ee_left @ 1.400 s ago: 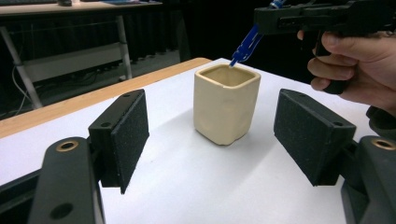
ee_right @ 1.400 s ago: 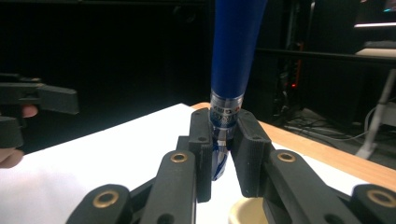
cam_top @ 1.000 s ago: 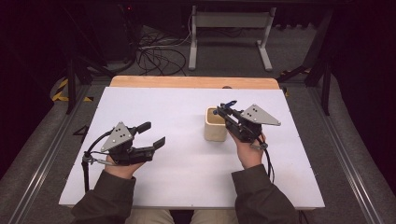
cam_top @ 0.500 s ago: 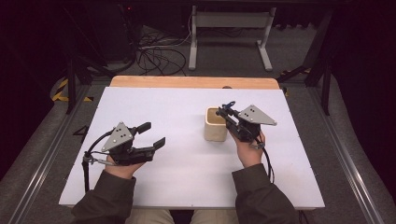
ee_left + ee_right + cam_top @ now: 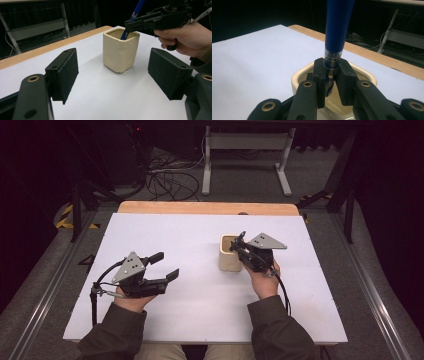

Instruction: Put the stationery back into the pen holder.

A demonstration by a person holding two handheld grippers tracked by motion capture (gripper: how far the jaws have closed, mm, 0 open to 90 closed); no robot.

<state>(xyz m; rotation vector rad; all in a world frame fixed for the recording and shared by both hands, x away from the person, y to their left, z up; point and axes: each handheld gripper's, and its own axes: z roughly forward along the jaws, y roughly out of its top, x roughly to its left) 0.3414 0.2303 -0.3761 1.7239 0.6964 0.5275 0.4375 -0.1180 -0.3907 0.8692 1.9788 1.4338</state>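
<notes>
On the left, my left gripper (image 5: 159, 268) rests on the white surface (image 5: 200, 310), fingers wide apart and empty. Right of centre stands a cream cup (image 5: 229, 254); my right gripper (image 5: 239, 245) pinches a blue pen (image 5: 336, 30), tip inside it.

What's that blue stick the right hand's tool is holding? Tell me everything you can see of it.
The blue pen looks like smooth plastic, with a clear printed band low on its barrel. It stands nearly upright, slightly tilted, clamped between the pads of the right tool. Its lower end dips inside the cream cup near the middle of the white table; whether the tip touches the bottom is hidden.
</notes>
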